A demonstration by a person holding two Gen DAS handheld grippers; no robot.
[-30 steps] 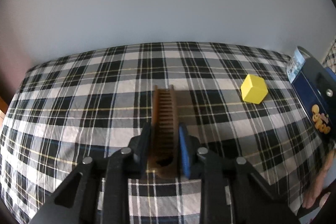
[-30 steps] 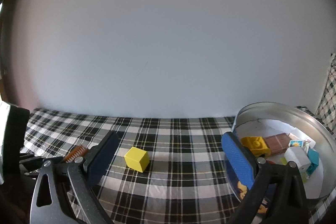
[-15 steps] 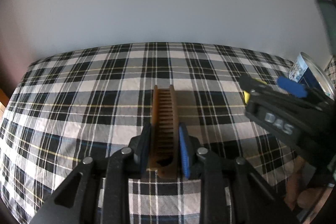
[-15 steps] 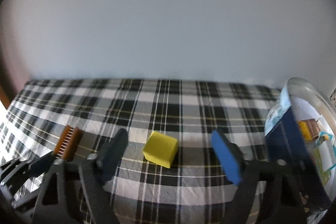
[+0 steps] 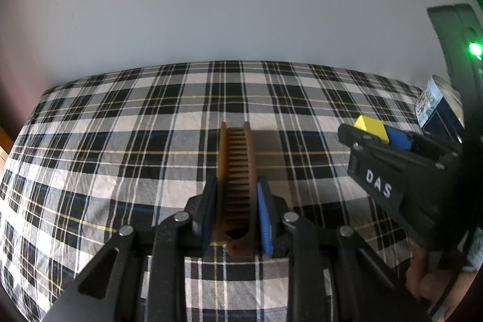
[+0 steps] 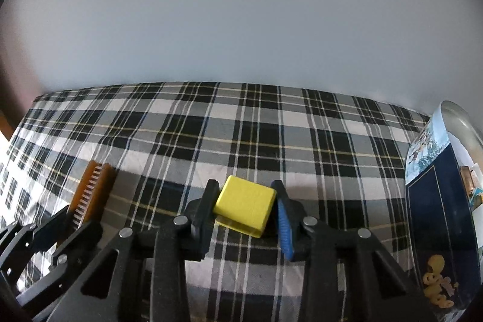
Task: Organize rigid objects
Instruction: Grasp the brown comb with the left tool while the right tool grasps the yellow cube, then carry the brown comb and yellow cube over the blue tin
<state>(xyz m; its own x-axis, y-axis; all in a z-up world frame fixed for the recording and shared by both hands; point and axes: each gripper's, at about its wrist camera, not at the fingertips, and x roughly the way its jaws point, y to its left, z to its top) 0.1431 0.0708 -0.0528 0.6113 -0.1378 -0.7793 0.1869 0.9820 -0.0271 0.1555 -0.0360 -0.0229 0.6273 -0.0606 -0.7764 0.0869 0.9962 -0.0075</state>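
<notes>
The right gripper (image 6: 245, 208) has swung down from open air to straddle the yellow block (image 6: 244, 206) on the plaid-covered surface (image 6: 211, 129), jaws closing against its sides. Beside it, the left gripper (image 5: 235, 210) keeps its jaws clamped on the brown comb (image 5: 237, 171); a blue tin (image 6: 440, 216) stands at right.

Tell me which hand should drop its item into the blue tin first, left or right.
Right, probably. The right gripper is closing on the yellow block right beside the blue tin. The left gripper holds the brown comb farther from it.
</notes>
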